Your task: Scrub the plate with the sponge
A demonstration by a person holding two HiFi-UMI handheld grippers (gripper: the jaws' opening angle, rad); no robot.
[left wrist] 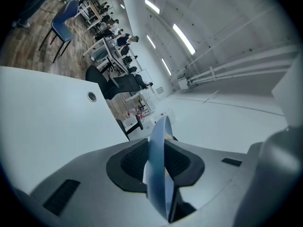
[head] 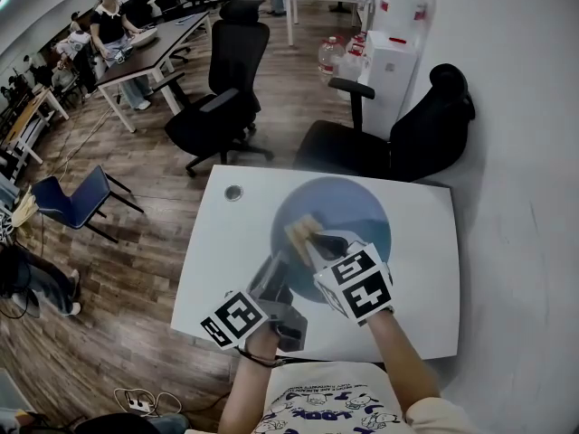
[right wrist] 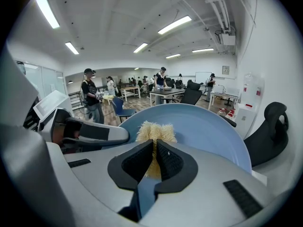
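Plate [head: 353, 208] count is one: a round, pale blue dish over the white table [head: 226, 242], towards its far side. We see one sponge [head: 303, 231] too, a yellowish, fibrous pad pressed against the plate's face near its left part.

Our right gripper [head: 317, 242] has its jaws drawn close on the sponge; in the right gripper view the yellow fibres [right wrist: 154, 132] bulge out above the dark pads [right wrist: 171, 162], with the blue plate [right wrist: 208, 131] rising just behind them. Our left gripper [head: 276, 268] pinches the plate's near left rim; in the left gripper view the rim [left wrist: 158, 174] runs edge-on between the two jaws, which are nearly closed on it. We cannot tell whether the far rim rests on the table. The two grippers sit just beside each other, and the left one [right wrist: 80, 131] shows at the left of the right gripper view.

On the table there is one small round hole with a grey ring [head: 234, 192], near the far left corner, well apart from the plate.

Beyond the table stand two black office chairs [head: 222, 98], one straight behind the plate [head: 407, 134]. One blue chair [head: 77, 197] stands to the left on the wooden floor. A white water dispenser [head: 391, 61] stands by the wall with bottles [head: 330, 57] beside it. Several people [head: 113, 21] sit at a long desk farther off.
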